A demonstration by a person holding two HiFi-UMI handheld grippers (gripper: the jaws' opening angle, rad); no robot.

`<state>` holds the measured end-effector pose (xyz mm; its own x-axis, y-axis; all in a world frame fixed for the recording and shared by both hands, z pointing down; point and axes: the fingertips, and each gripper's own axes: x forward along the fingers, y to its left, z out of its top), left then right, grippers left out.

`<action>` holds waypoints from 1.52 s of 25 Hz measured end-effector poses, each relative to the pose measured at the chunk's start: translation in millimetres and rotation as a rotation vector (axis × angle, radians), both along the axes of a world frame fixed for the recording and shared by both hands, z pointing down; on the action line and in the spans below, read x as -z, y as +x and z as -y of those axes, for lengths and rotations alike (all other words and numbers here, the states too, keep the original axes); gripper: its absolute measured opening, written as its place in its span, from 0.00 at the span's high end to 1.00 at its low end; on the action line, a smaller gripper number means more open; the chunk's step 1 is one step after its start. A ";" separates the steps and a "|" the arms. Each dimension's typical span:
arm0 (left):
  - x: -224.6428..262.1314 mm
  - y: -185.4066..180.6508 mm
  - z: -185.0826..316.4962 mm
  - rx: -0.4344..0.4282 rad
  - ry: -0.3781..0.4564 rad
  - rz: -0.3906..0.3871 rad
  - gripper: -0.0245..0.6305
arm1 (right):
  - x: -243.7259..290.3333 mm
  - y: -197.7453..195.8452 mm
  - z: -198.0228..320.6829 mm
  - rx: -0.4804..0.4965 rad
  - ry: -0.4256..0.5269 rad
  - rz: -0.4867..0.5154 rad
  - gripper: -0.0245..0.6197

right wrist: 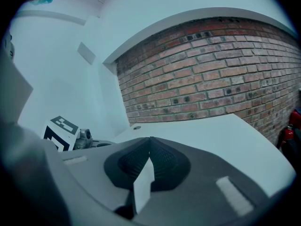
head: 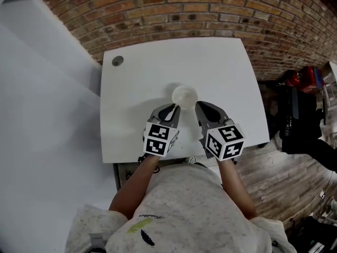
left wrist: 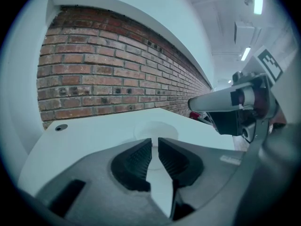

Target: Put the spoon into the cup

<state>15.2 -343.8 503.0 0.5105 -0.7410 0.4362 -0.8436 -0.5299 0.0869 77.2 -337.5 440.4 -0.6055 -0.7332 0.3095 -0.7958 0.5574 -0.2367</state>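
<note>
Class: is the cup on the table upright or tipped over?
Upright. The head view shows the cup from above as a full round rim, standing on the table.

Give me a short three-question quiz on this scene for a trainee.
1. True or false: the cup lies tipped on its side at the table's far right corner.
2. Multiple choice: the right gripper's fingers are A) spread wide apart, B) together at the tips with nothing between them, C) clamped on the cup.
3. Fill in: the dark round hole sits near the table's far ___ corner.

Key: 1 false, it stands upright near the middle, just ahead of both grippers; 2 B; 3 left.
</note>
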 end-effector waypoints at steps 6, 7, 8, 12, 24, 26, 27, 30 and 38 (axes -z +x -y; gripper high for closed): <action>1.1 1.1 -5.1 -0.018 -0.002 0.007 0.86 | 0.3 -0.9 -4.3 -0.004 -0.002 0.008 0.95; 2.1 1.1 -6.1 -0.019 -0.001 0.010 0.86 | 1.2 -1.0 -5.1 -0.005 -0.002 0.009 0.95; 3.3 1.0 -6.9 -0.020 -0.001 0.011 0.86 | 2.3 -1.0 -5.9 -0.005 -0.001 0.011 0.95; 7.4 -0.1 -9.5 -0.025 0.006 0.010 0.86 | 4.3 -2.0 -9.4 -0.012 0.001 0.015 0.95; 36.7 -20.1 -29.5 -0.019 0.058 -0.039 0.87 | 16.7 -9.8 -29.7 -0.043 0.030 0.013 0.95; 41.4 -25.0 -34.2 -0.018 0.064 -0.047 0.87 | 19.1 -13.2 -35.0 -0.045 0.035 0.011 0.95; 43.7 -27.3 -36.1 -0.016 0.066 -0.051 0.88 | 20.2 -14.9 -37.7 -0.045 0.037 0.010 0.95; 50.9 -32.7 -40.4 -0.012 0.079 -0.062 0.89 | 23.3 -18.0 -44.5 -0.050 0.042 0.007 0.95; 64.9 -42.4 -53.9 -0.002 0.111 -0.084 0.95 | 31.5 -19.7 -63.0 -0.064 0.068 -0.011 0.95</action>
<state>-27.2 -289.9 438.1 0.5432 -0.7811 0.3078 -0.8347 -0.5419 0.0980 57.5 -274.5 408.9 -0.5539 -0.7895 0.2644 -0.8325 0.5201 -0.1909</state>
